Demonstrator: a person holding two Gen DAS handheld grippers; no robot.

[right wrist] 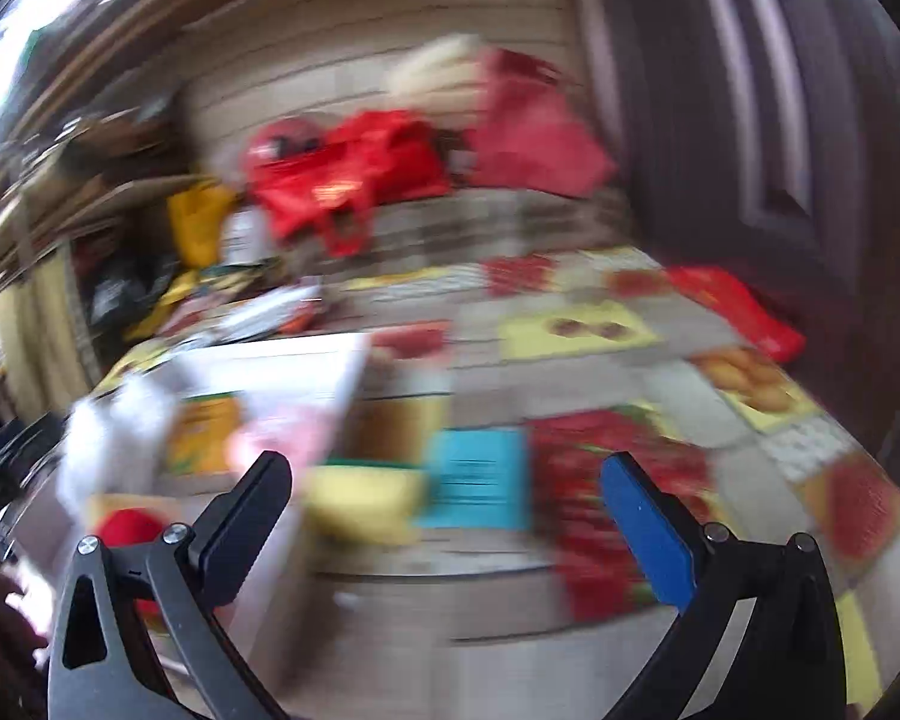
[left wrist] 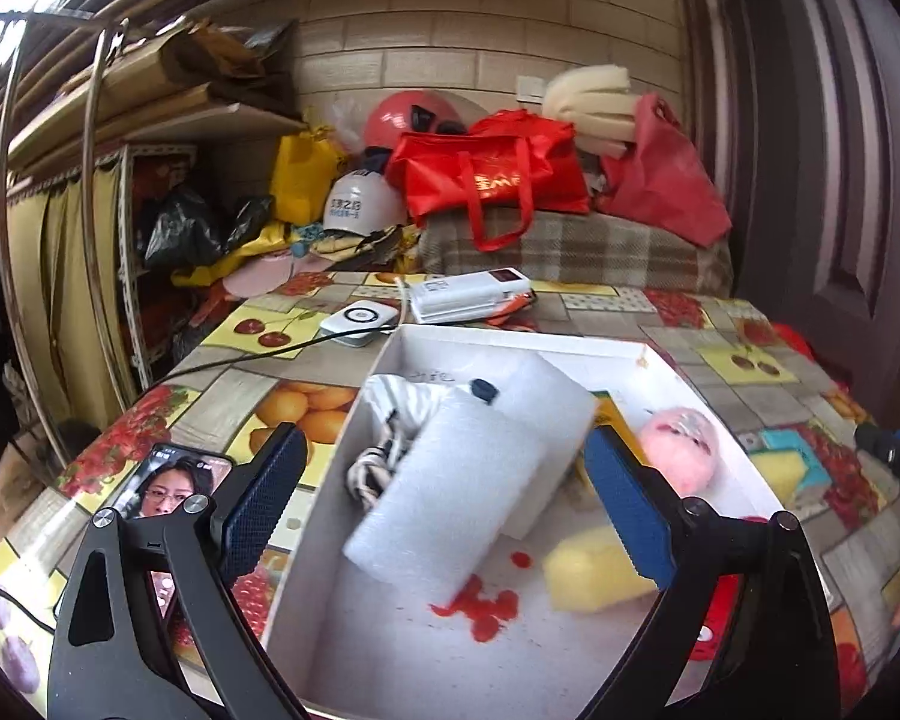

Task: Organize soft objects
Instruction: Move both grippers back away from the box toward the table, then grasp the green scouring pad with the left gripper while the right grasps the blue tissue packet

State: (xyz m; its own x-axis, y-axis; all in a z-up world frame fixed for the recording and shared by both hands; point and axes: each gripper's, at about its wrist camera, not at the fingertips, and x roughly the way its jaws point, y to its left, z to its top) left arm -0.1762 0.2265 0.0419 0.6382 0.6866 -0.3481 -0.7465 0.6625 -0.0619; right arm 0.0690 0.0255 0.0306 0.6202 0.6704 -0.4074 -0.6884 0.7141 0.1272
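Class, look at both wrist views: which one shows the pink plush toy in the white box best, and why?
The left wrist view: the pink plush toy lies sharp inside the white box, partly behind a finger of the left hand-held gripper. The right wrist view is motion-blurred and shows only a pink smear.

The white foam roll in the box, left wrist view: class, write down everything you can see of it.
The white foam roll is a loosely rolled sheet of soft, fine-textured packing foam. It lies on its side, slanted, inside the white box, its near end over red spots on the box floor. A striped cloth lies against its left side and a small dark object sits by its far end. The open left tool frames it without touching.
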